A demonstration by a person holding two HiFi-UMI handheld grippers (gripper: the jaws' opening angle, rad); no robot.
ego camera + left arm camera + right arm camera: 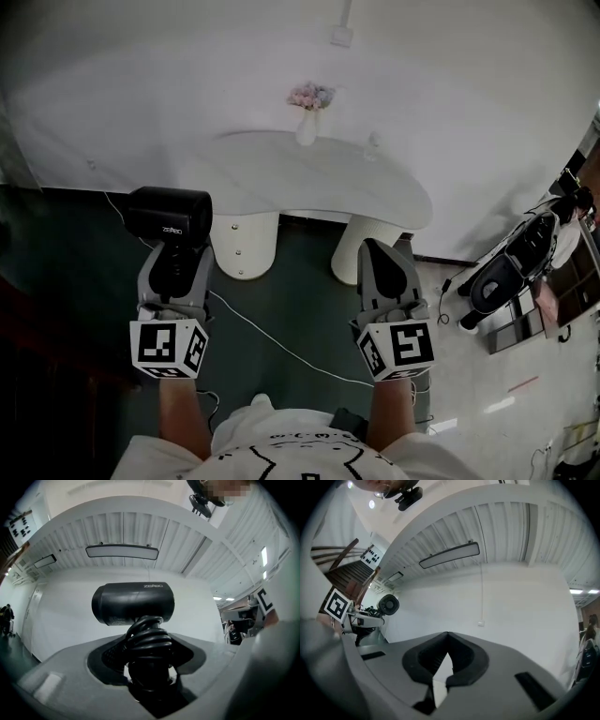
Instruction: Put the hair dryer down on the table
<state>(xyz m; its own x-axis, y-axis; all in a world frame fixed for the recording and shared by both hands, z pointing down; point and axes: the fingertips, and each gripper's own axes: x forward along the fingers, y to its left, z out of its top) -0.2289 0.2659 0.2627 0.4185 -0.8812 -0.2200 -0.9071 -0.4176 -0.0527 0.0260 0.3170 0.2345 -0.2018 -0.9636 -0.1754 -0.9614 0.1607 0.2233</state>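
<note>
**Hair dryer held short of the bench**

The left tongs (174, 270) clamp the handle of the one black hair dryer (169, 216). The right tongs (379, 253) are pressed together, empty. One white bench (375, 192) on two legs lies at 12 o'clock, its near edge bare. One flower vase (307, 117) stands at its far edge.

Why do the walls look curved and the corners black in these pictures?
Head view: a wide lens bows the white table and wall, and the floor is dim. Left gripper view: fisheye, black corners, ceiling slats curve; the hair dryer is sharp. Right gripper view: same black rim; the ceiling lamp bends.
</note>
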